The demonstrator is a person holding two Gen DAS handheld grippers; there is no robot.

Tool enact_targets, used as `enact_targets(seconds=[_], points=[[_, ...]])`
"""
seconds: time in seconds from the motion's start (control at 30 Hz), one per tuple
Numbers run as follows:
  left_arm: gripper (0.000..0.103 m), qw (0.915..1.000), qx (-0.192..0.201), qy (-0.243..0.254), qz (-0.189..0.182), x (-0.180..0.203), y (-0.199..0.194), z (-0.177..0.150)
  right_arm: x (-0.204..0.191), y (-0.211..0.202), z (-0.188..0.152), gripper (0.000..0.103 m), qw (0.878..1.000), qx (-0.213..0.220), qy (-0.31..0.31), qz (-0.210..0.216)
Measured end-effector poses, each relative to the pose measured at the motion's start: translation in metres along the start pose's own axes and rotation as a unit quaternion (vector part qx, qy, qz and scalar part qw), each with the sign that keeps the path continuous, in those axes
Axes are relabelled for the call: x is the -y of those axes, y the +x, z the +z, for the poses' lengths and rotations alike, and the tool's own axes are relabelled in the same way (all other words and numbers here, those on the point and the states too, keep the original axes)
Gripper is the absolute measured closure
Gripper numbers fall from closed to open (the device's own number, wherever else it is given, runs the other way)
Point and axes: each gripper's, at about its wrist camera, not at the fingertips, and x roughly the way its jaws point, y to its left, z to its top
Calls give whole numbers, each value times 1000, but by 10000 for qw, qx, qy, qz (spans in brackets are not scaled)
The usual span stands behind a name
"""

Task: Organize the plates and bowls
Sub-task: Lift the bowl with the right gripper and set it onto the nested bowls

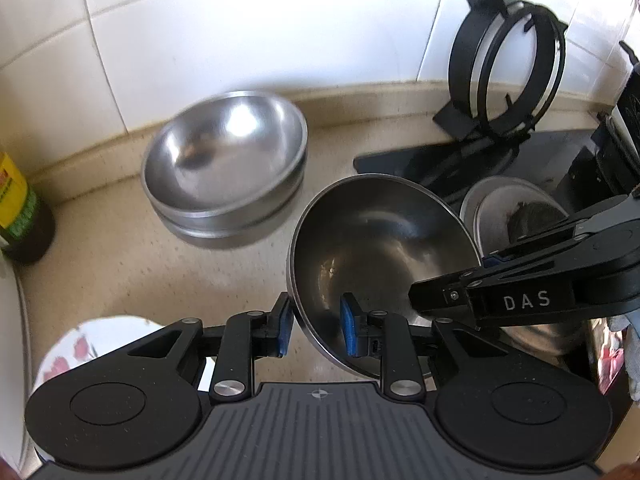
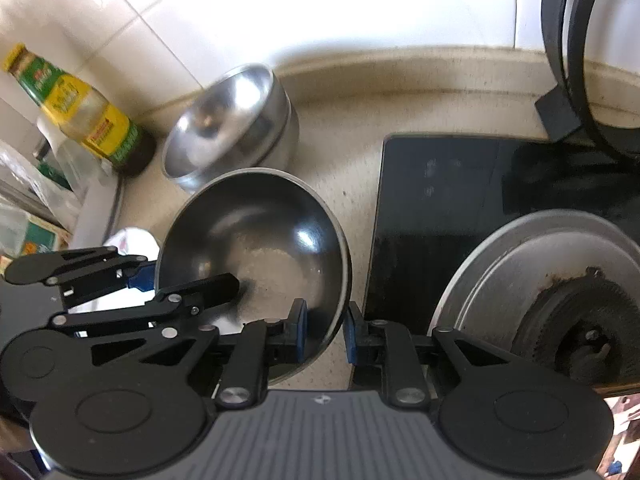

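While gripped at opposite rims by the left gripper (image 1: 314,326) and right gripper (image 2: 326,330), both clamped on the steel bowl (image 1: 380,256), hung tilted at centre frame. Probably carried two-handed for steadiness toward the stacked bowls (image 1: 224,160) at upper left, near the bottle (image 2: 76,108).

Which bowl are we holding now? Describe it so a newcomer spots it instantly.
On the beige counter, left of the black stove top, two steel bowls show. Ours is the nearer steel bowl, tilted, its rim pinched by both claws; the stacked bowls by the tiled wall sit free.
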Motion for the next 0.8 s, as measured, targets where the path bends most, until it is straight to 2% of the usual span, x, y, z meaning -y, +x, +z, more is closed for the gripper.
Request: enact_targets(seconds=[0.23, 0.47, 0.8], points=[[69, 9996, 277, -61, -20, -11, -22, 17, -13, -28, 26, 62, 9991, 422, -78, 61], [65, 9979, 607, -118, 185, -28, -43, 39, -37, -41, 60, 62, 9962, 803, -246, 220], [65, 9950, 701, -469, 534, -68, -32, 65, -62, -13, 98, 62, 9958, 738, -496, 217]])
